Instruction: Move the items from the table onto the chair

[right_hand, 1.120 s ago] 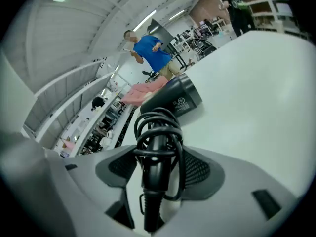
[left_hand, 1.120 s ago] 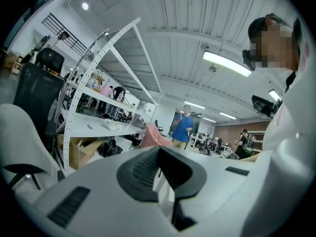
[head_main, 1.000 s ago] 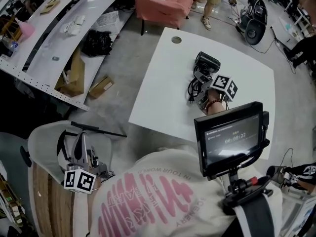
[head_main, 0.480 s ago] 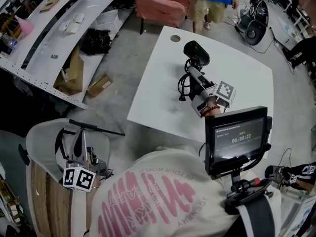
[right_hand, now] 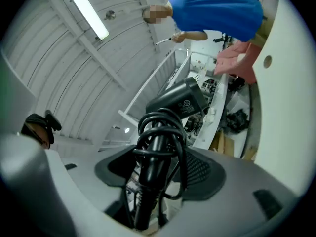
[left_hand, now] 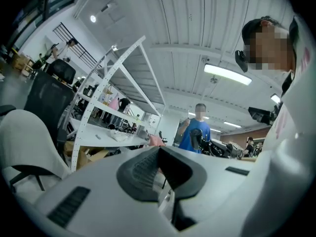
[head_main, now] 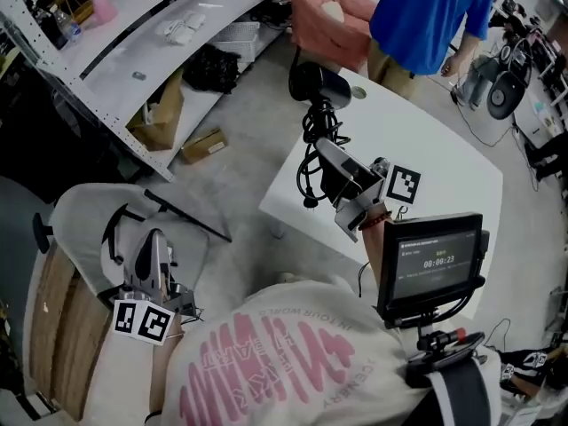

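Observation:
A black hair dryer (head_main: 315, 85) with its cord wound round the handle hangs in the air over the left edge of the white table (head_main: 444, 149). My right gripper (head_main: 330, 162) is shut on the handle; in the right gripper view the hair dryer (right_hand: 180, 100) stands up between the two pads of that gripper (right_hand: 158, 168). The pale chair (head_main: 84, 229) is at the lower left. My left gripper (head_main: 151, 254) points up over the chair seat with jaws together and nothing in them; its own view shows the gripper (left_hand: 160, 164) against shelves and ceiling.
A person in a blue shirt (head_main: 426, 16) stands at the table's far side, next to a pink armchair (head_main: 324, 16). A white shelf unit (head_main: 133, 43) with cardboard boxes (head_main: 164, 118) runs along the left. A thin black rod (head_main: 186, 216) lies across the chair. A monitor (head_main: 430, 260) hangs at my chest.
My right gripper has lifted the hair dryer off the table and carried it left toward the table's edge. The person in blue has stepped up to the table. The left gripper has stayed put.

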`<state>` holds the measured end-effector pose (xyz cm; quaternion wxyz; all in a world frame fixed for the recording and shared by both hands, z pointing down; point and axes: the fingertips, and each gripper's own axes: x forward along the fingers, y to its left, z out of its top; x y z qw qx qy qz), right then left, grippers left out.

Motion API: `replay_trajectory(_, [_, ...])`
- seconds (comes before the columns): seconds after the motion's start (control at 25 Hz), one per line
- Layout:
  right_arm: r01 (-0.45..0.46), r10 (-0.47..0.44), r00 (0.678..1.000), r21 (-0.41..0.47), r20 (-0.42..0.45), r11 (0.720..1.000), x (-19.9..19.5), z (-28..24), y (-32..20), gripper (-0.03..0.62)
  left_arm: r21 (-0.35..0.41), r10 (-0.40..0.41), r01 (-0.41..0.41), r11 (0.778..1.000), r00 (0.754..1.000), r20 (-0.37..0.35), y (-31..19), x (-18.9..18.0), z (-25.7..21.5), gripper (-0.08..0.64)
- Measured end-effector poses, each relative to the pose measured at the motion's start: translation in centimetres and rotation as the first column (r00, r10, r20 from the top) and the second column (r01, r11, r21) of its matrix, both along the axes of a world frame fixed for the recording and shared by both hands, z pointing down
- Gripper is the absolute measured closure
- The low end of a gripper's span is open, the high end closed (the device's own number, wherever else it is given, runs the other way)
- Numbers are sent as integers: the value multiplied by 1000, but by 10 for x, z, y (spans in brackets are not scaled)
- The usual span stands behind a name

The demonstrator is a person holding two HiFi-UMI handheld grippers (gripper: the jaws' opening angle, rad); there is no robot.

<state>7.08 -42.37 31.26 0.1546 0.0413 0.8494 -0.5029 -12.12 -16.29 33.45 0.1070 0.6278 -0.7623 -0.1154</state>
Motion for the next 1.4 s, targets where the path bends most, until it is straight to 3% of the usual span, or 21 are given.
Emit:
replay_trajectory(0.16, [157, -157, 988, 63, 1, 986, -60, -21, 57, 303, 49, -87, 86, 995, 996, 13, 49, -18, -19, 552])
replay_trajectory(0.32, [269, -269, 963, 74, -4, 960, -84, -37, 100, 303, 63, -157, 155, 986, 987, 34, 82, -19, -50, 552])
replay_trajectory(0.64, [509, -509, 860, 89, -22, 856, -188, -1, 252, 302, 87, -354, 348, 933, 932, 73, 231, -66, -33, 552])
replay_trajectory(0.92, [632, -630, 775, 32, -48, 774, -239, -20, 331, 302, 46, -449, 446, 894, 891, 69, 292, -84, -66, 552])
replay_trajectory(1.12, [704, -701, 708, 13, -91, 710, -287, 21, 392, 302, 32, -515, 514, 857, 856, 53, 343, -112, -34, 552])
replay_trajectory(1.4, [766, -760, 627, -42, -171, 642, -316, 45, 439, 302, 15, -583, 583, 812, 812, 19, 373, -122, -29, 552])
